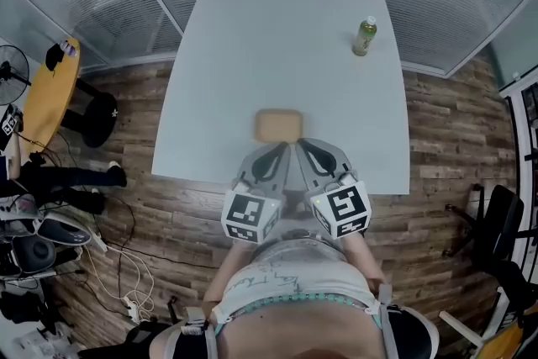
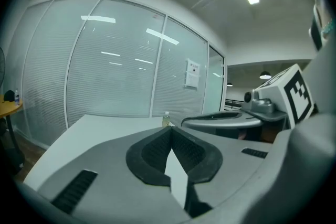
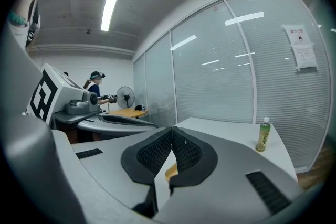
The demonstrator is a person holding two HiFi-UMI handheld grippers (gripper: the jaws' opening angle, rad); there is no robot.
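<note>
While both jaw pairs are pressed together on nothing, left gripper (image 2: 171, 134) and right gripper (image 3: 171, 134) sit side by side, tips just short of the tan rectangular block (image 1: 278, 125) on the white table (image 1: 252, 38). Risk: closed tips nudging forward would shove the block, not grip it.

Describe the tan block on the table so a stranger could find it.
Start at the white table in the glass-walled corner. Near the middle of its near edge lies the tan block. It is flat with rounded corners; the only other item, a green bottle, stands near the far right corner.
</note>
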